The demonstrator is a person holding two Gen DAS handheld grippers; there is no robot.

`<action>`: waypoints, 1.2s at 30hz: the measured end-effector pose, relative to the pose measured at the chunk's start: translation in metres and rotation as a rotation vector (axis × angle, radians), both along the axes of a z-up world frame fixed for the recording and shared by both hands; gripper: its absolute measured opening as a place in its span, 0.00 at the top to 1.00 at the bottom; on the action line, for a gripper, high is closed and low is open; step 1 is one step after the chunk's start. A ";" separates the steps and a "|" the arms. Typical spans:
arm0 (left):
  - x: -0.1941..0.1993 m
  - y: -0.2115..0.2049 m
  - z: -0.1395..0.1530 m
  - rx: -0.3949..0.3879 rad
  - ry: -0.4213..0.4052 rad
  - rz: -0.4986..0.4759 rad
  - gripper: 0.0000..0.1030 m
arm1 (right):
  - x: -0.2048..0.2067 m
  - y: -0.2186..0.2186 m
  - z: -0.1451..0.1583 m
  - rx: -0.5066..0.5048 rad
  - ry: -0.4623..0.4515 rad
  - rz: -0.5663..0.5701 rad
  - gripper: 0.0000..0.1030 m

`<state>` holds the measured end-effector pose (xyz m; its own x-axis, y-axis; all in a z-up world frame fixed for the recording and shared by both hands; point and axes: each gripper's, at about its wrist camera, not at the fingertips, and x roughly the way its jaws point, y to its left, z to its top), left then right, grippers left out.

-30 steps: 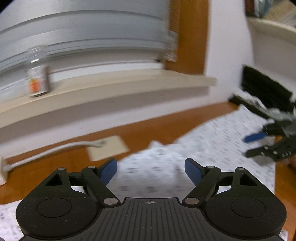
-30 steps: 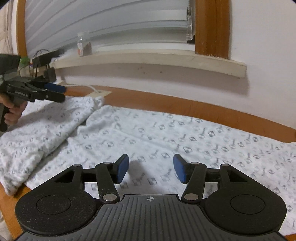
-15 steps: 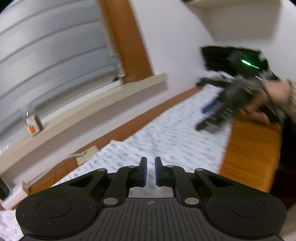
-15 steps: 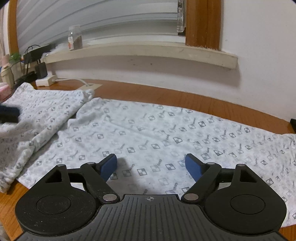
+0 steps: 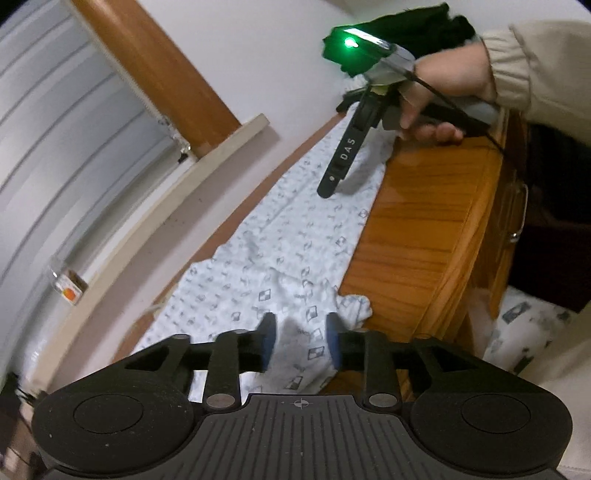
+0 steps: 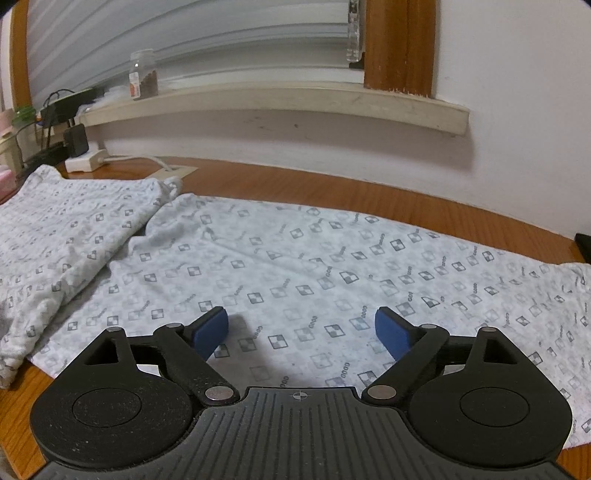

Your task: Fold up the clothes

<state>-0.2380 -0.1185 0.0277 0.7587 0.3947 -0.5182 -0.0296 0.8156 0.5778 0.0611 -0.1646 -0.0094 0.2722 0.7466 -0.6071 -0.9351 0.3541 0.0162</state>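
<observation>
A white garment (image 6: 295, 258) with small grey chequered squares lies spread along the wooden table (image 6: 332, 184). Its left part (image 6: 74, 229) is folded over in a thicker layer. My right gripper (image 6: 301, 330) hovers low over the garment's near edge, open wide, with nothing between its blue pads. In the tilted left wrist view, my left gripper (image 5: 300, 342) stands partly open just above a rumpled end of the garment (image 5: 280, 258). The fabric is not pinched. Farther along, a hand (image 5: 436, 107) holds the right gripper (image 5: 328, 186) down on the cloth.
A pale window sill (image 6: 295, 99) carries a glass jar (image 6: 143, 75). A power strip with a black charger (image 6: 85, 158) sits at the table's back left. The table's front edge (image 5: 424, 229) drops to a drawer handle (image 5: 519, 214). Dark clothing (image 5: 424, 22) is piled at the far end.
My left gripper shut half a second ago and has now part-opened, swinging right and tilting along the table. My right gripper spread wider and sank slightly toward the cloth.
</observation>
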 end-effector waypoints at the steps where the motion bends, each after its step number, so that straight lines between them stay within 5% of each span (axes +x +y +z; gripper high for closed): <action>1: -0.001 -0.001 0.001 -0.004 0.005 -0.004 0.66 | 0.000 0.000 0.000 0.000 0.000 -0.001 0.16; 8: 0.002 -0.007 0.001 0.000 0.032 -0.029 0.47 | 0.000 0.000 0.000 -0.001 0.000 -0.004 0.15; 14: 0.012 -0.010 -0.002 -0.005 0.045 -0.042 0.47 | -0.005 -0.001 0.001 0.012 -0.014 0.000 0.15; 15: 0.013 -0.009 -0.002 -0.004 0.045 -0.040 0.48 | -0.006 -0.002 0.002 0.015 -0.017 0.001 0.15; 18: 0.016 -0.003 -0.004 -0.025 0.067 -0.060 0.96 | -0.009 -0.003 0.003 0.025 -0.027 0.005 0.15; 25: -0.014 0.035 0.043 -0.156 -0.155 -0.014 0.96 | -0.018 -0.005 0.005 0.047 -0.051 0.013 0.16; 27: -0.029 0.060 0.062 -0.187 -0.219 0.044 0.96 | -0.021 -0.006 0.006 0.055 -0.054 0.020 0.27; 29: -0.041 0.086 0.075 -0.222 -0.264 0.104 0.96 | -0.033 -0.005 0.008 0.090 0.000 0.082 0.53; 36: -0.072 0.146 0.074 -0.280 -0.299 0.270 0.96 | -0.105 0.018 0.008 0.108 0.063 0.314 0.61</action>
